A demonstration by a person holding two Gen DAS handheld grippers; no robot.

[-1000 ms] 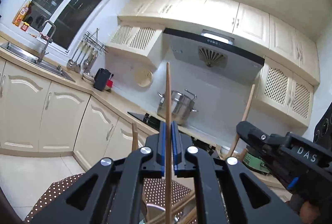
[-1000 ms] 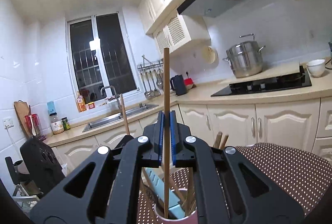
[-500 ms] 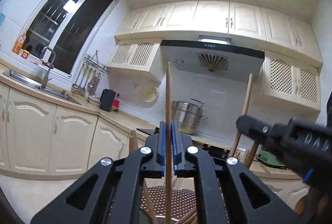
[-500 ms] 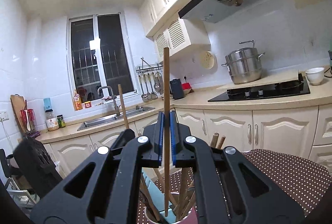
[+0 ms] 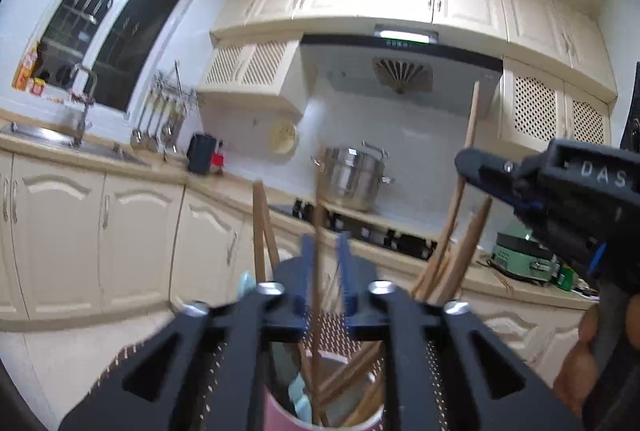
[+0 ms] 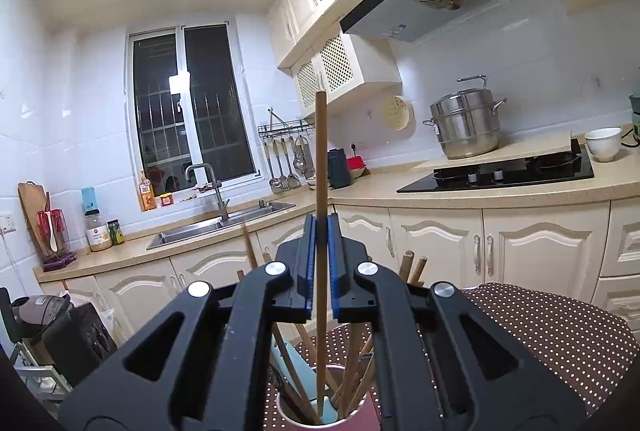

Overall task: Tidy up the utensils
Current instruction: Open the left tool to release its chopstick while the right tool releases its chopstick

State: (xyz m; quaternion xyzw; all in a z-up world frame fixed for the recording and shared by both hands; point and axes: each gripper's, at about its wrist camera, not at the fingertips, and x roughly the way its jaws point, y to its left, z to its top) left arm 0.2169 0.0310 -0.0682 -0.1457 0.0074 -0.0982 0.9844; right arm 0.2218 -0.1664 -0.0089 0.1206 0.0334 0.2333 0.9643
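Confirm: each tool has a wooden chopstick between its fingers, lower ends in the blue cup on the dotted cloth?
Not quite: the cup is pink, as the right wrist view shows. The rest stands: the right tool and left tool each have a chopstick between their fingers, over the dotted cloth.

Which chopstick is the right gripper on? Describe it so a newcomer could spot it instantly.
Start at the dotted tablecloth and find the pink cup standing on it, crowded with wooden sticks. The one you want is the chopstick between the right gripper pads. It alone stands straight upright and rises far above its leaning neighbours.
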